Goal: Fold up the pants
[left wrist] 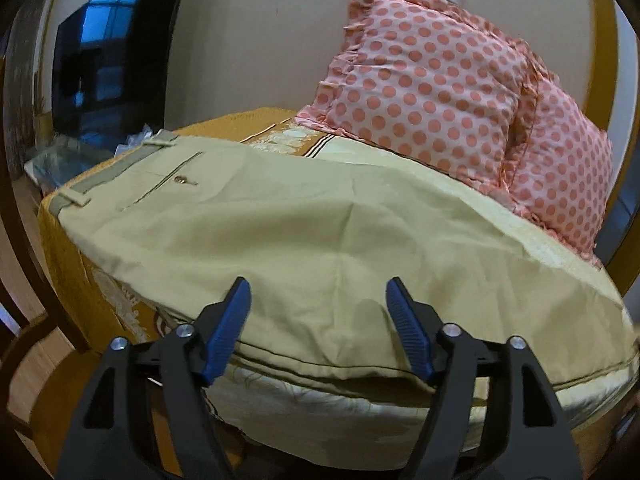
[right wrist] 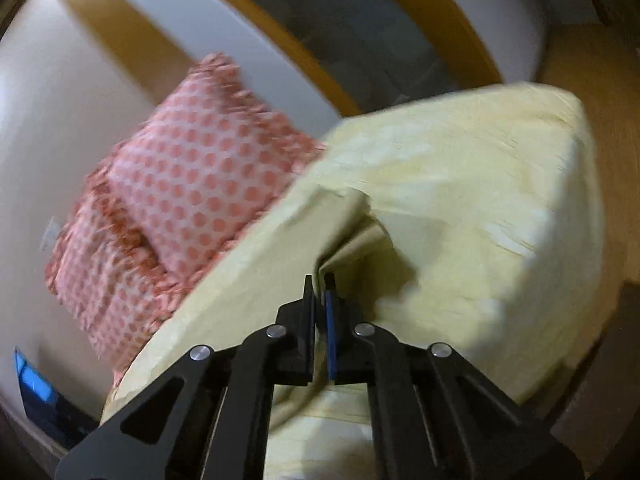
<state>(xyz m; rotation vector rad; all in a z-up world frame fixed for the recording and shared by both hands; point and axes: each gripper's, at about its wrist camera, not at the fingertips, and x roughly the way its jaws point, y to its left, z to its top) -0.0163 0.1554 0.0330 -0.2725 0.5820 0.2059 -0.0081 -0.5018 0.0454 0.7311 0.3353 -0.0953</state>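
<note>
Your right gripper [right wrist: 319,280] pinches a bunch of the pants [left wrist: 304,220], which lie on the bed [left wrist: 72,272] ahead of your spread, empty left gripper [left wrist: 318,294]. With only that small fold clamped, a fast pull could slip it free or skew the fold.

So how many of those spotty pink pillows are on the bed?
2. The front pillow leans upright by the wall behind the pants; the second pillow sits partly tucked behind it, to its right. More could be hidden behind them.
</note>
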